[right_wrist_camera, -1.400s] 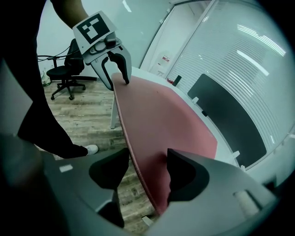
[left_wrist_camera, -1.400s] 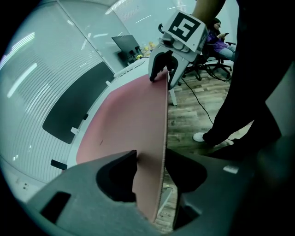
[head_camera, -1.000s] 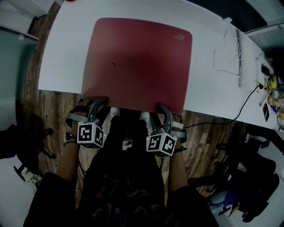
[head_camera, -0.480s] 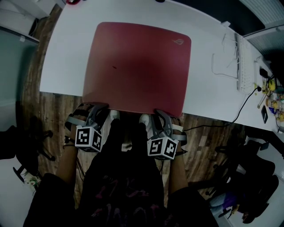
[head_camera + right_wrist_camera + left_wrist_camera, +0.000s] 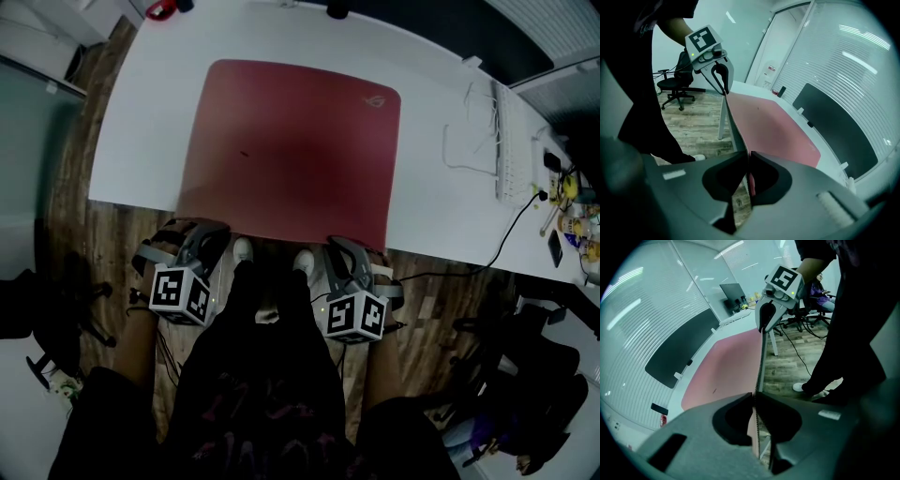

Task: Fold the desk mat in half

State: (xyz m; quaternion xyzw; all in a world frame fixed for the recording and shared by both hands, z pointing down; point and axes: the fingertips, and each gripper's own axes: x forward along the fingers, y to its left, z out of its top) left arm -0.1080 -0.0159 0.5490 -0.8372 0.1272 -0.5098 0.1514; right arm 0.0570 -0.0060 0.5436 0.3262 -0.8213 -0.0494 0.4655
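The red desk mat [image 5: 291, 150] lies flat on the white table [image 5: 441, 206], its near edge hanging just over the table's front edge. My left gripper [image 5: 202, 232] is at the mat's near left corner and my right gripper [image 5: 342, 246] at the near right corner. In the left gripper view, the left gripper [image 5: 754, 393] has its jaws closing, and they pinch the thin mat edge [image 5: 726, 366]. In the right gripper view, the right gripper [image 5: 749, 153] is closing the same way, pressed on the mat [image 5: 768, 124]. Each view shows the other gripper farther along that edge.
A white keyboard [image 5: 506, 141] and loose cables [image 5: 459, 141] lie on the table's right side, with small items [image 5: 572, 202] at its right end. A red object [image 5: 161, 9] sits at the far left corner. My legs and white shoes [image 5: 242, 249] stand between the grippers; office chairs stand around.
Both grippers' jaws have narrowed onto the mat's near edge. The hands stay at the same two corners, and the mat still lies flat.
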